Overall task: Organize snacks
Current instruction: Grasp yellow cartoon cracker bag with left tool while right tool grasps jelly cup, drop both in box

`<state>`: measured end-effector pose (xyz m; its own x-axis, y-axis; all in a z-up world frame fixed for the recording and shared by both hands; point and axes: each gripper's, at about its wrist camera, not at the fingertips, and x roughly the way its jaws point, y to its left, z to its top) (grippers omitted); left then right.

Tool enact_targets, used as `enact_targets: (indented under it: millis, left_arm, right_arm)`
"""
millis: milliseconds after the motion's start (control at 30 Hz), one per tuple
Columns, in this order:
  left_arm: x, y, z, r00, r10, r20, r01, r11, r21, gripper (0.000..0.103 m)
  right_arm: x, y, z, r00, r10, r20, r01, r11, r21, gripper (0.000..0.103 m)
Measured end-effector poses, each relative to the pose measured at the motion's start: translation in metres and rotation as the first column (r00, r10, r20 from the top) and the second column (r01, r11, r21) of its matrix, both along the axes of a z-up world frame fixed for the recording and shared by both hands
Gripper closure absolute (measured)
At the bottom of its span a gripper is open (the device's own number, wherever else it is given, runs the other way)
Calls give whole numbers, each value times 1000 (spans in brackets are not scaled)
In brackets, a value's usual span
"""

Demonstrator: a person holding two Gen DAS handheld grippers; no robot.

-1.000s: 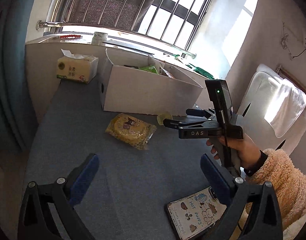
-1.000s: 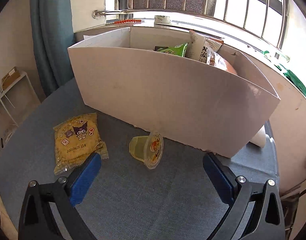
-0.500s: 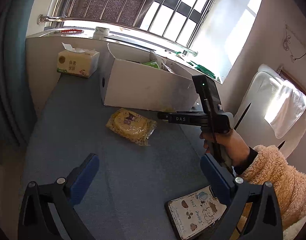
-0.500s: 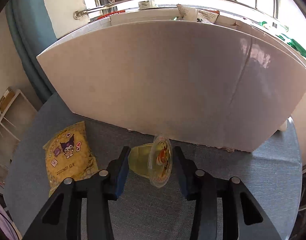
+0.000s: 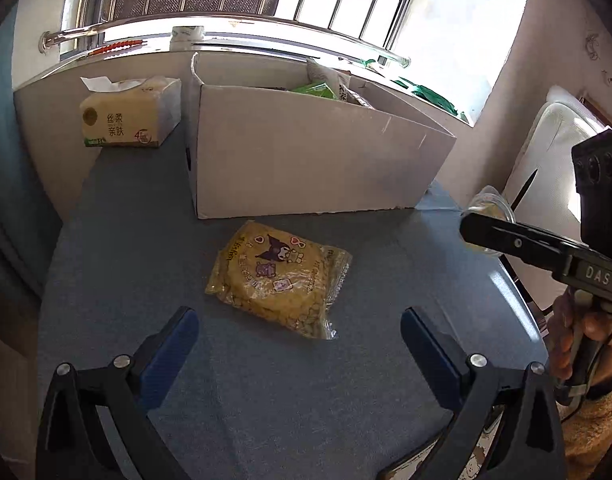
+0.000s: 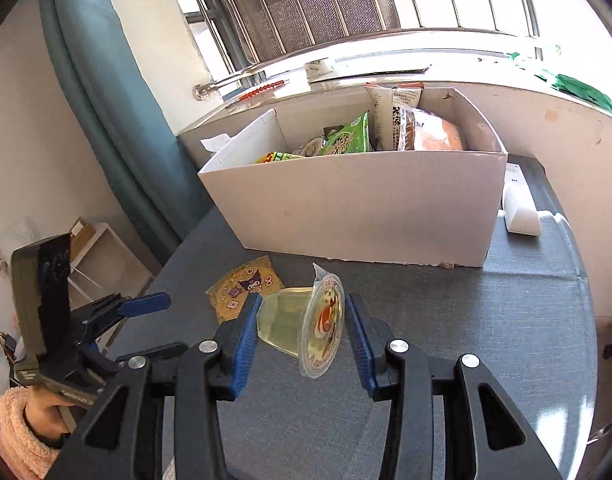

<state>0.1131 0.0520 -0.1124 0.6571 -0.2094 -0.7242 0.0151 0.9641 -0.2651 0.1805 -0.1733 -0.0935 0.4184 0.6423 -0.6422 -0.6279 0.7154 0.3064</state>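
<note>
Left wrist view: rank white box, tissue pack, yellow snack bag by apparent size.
1. white box, clearly largest.
2-3. yellow snack bag and tissue pack: the bag looks a little bigger, but it lies nearer the camera, so no firm order.

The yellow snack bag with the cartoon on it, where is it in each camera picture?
Left wrist view: the yellow snack bag lies flat mid-picture on the blue table, between the open left gripper and the box.
Right wrist view: only a part of it shows, left of centre, behind the jelly cup clamped in the right gripper.
Shared landmark: the white cardboard box beyond the bag.
</note>
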Motion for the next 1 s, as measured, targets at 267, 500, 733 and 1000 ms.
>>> enact_targets:
  millis: [267,500,733,1000]
  left_arm:
    - [59,-15,-36,991,-83,-102,98,983,153,1]
    - [51,-17,-24,994,-98,-53,104,986,128,26]
    - [7,-4,27,993,-50,107,44,997,62,26]
    - [18,14,98,966,-11,259,19,999,-28,26]
  right_arm:
    - [-37,-30,7,1000,-26,-14,27,998,53,57]
    - [-40,-39,3,999,-47,-18,48,997,60,57]
    - [-37,-37,4,999,-44,-20,45,996,74,57]
    - [5,-18,42,999,-52,-8,52,990,131,57]
